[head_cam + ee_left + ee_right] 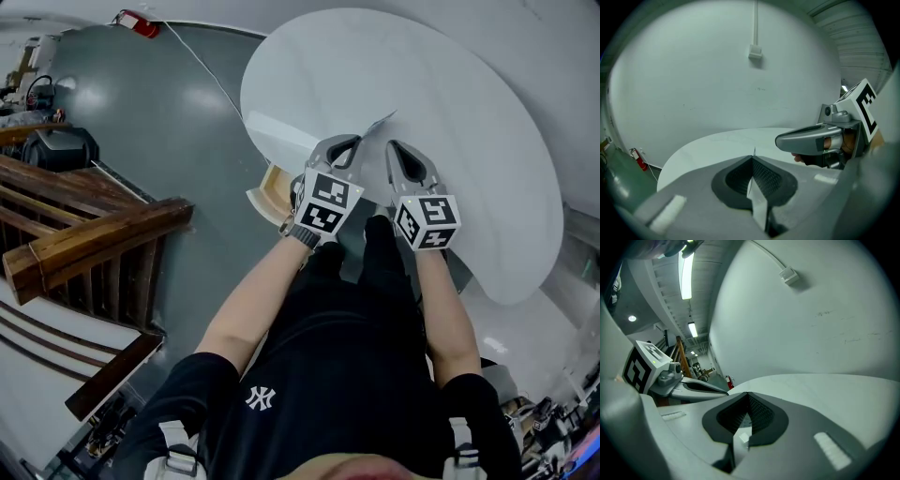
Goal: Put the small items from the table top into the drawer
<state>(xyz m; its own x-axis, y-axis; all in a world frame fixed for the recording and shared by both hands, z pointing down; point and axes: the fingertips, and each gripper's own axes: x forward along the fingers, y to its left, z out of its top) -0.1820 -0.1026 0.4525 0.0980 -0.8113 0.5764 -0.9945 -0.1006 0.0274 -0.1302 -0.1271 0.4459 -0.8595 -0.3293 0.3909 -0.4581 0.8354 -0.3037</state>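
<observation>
A round white table (pixel 450 103) lies ahead of me, and no small items show on its top in any view. Under its near left edge a pale wooden drawer (pixel 269 192) pokes out, partly hidden by my left hand. My left gripper (pixel 377 126) is over the table's near edge, its jaws shut with nothing between them (pixel 753 152). My right gripper (pixel 401 150) hangs just beside it, also shut and empty (pixel 747 395). Each gripper view shows the other gripper: the right gripper (pixel 820 138) and the left gripper (pixel 689 385).
A wooden railing (pixel 94 234) and steps stand at the left. A black bag (pixel 61 145) sits further back on the grey floor. A red fire extinguisher (pixel 139 22) stands by the white wall beyond the table. My legs are close against the table's edge.
</observation>
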